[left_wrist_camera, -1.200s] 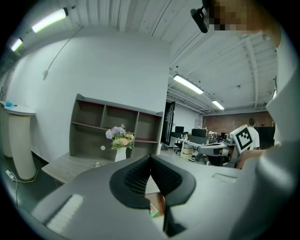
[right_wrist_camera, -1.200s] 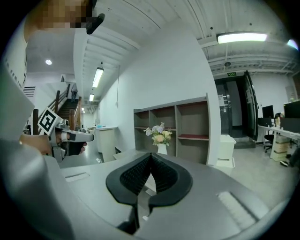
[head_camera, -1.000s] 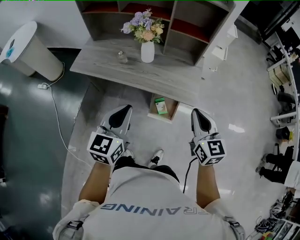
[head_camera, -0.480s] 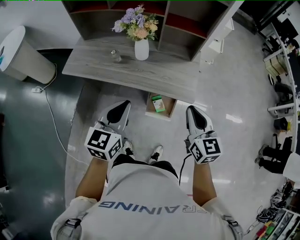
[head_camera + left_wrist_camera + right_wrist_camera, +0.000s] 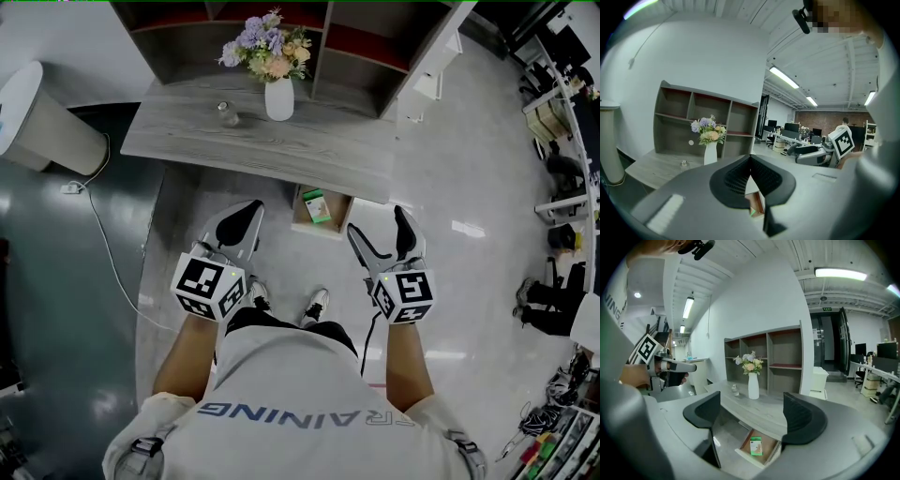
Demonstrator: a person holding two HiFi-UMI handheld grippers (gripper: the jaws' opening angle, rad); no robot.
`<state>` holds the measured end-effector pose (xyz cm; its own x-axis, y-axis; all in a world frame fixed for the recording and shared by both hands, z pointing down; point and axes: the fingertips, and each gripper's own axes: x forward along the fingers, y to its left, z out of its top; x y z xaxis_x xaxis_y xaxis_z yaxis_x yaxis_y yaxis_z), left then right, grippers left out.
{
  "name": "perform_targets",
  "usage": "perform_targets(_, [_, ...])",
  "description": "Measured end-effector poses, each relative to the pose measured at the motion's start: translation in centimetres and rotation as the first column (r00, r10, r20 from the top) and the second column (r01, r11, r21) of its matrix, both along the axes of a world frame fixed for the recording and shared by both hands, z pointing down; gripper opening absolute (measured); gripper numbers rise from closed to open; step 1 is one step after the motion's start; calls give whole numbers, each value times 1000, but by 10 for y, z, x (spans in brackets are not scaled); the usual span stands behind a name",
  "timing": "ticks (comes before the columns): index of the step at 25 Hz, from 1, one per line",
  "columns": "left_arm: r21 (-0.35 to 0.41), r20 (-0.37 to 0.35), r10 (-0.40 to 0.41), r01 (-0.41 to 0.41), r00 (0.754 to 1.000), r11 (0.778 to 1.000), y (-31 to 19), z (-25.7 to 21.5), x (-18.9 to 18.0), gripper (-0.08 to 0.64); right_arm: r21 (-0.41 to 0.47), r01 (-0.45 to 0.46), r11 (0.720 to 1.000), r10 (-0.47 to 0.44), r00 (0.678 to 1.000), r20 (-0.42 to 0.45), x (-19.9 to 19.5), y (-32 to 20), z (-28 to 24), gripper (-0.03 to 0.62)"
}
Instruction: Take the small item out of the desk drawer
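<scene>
A small wooden drawer (image 5: 339, 216) stands pulled out from under the grey desk (image 5: 281, 145). Inside it lies a small green and white box (image 5: 318, 206). My right gripper (image 5: 377, 223) hovers just right of the drawer, above the floor; its jaws are opening with nothing between them. The right gripper view looks between the spread jaws (image 5: 751, 405) down at the drawer (image 5: 771, 446) and the box (image 5: 756, 446). My left gripper (image 5: 247, 217) is shut and empty, left of the drawer. In the left gripper view, the joined jaws (image 5: 750, 161) hide most of the drawer.
On the desk stand a white vase of flowers (image 5: 278, 92) and a small glass jar (image 5: 225, 114). A shelf unit (image 5: 361, 47) rises behind it. A white round bin (image 5: 42, 122) and a cable (image 5: 105, 246) are at the left. The person's feet (image 5: 315, 305) are below the drawer.
The right gripper's jaws have gone from shut to wide apart. The left gripper has stayed shut. Both grippers have shifted only slightly in front of the drawer.
</scene>
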<state>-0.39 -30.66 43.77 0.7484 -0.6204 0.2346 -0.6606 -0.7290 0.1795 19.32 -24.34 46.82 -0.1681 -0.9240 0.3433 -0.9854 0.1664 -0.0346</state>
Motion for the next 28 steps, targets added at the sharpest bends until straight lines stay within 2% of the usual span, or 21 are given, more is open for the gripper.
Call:
perform_targets(6, [-55,3,-7,7,1000,998,4,22,0,-2,-159,19,987,-25,999,-35,-10,-1,63,423])
perform_targets(11, [-125,18,-36,38,999,991,5,71,-8,-2,-300,17,954,-45,995,-84,-21,-16,154,422])
perform_targets(16, [-188,32,-87,92,996,978,4,128,-22,-2,-410,-51,911,-21,985,-168,-18,-40,259,412])
perform_targets(19, [-215,44,-97,104,994,971,5,150,-23,-2,-454,-60,889,-42,977,-211,-20,-56,307,414])
perform_targets(28, [-259,78,-96,113,992,959,-1,198,-24,-2,-538,-120,835,-30,965,-261,-17,-96,414,410])
